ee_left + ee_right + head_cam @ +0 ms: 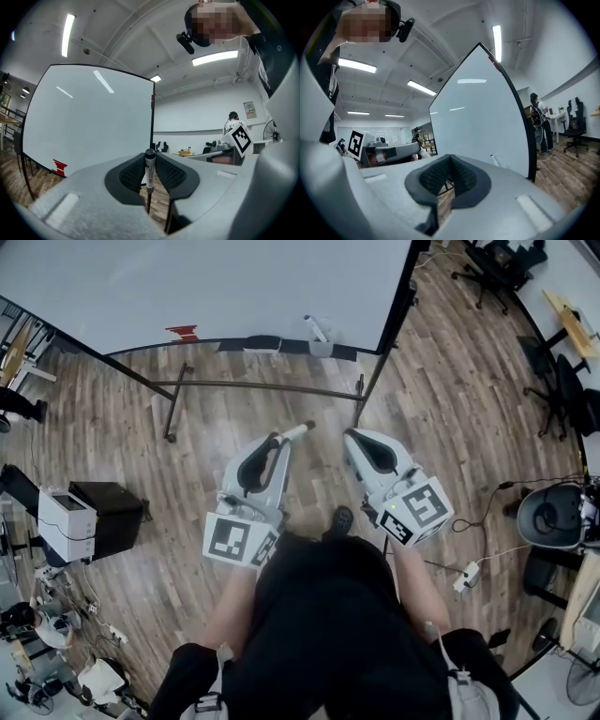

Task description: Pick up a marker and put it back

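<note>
Left gripper (277, 441): is clamping a marker (149, 169) between its pads. Right gripper (449, 164): is holding its jaws together, empty.

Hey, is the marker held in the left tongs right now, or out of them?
Held: the left tongs pinch the marker between their black pads.

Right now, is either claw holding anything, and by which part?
The left claw pinches a marker by its barrel, dark end sticking out; the right claw holds nothing.
</note>
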Demonstrator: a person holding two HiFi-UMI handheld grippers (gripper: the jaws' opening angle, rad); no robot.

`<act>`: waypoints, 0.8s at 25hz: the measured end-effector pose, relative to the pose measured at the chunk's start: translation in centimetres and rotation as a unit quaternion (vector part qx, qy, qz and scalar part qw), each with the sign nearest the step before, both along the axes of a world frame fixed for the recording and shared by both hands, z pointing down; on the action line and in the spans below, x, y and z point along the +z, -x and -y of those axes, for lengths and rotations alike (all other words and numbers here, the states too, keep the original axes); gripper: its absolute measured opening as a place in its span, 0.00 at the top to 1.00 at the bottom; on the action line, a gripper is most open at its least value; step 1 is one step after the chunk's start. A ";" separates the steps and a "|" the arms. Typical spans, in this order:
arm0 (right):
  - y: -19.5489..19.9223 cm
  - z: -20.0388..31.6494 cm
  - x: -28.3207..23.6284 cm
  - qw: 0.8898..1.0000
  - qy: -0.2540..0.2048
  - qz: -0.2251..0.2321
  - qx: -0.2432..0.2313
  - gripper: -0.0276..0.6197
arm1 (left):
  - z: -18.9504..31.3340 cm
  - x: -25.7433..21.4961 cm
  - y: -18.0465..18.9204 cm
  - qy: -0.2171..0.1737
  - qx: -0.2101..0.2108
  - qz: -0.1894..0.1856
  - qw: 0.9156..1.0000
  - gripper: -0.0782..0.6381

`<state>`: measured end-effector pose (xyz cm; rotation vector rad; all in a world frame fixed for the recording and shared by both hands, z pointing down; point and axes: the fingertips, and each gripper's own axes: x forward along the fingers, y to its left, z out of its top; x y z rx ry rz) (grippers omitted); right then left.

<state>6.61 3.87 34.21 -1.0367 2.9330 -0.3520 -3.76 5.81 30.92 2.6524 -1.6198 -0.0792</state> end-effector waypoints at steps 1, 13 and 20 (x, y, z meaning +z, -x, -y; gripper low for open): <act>0.1 0.0 -0.1 1.000 -0.001 0.000 0.000 0.95 | 0.0 -0.1 0.1 0.000 0.000 -0.002 1.000 0.78; -1.4 0.4 -0.8 1.000 -0.014 -0.009 0.011 0.95 | 1.0 -0.3 -0.9 -0.001 0.000 -0.012 1.000 0.78; -3.9 1.0 -0.4 1.000 -0.007 -0.006 0.006 0.95 | 2.2 -0.2 -2.8 -0.001 -0.019 -0.007 1.000 0.78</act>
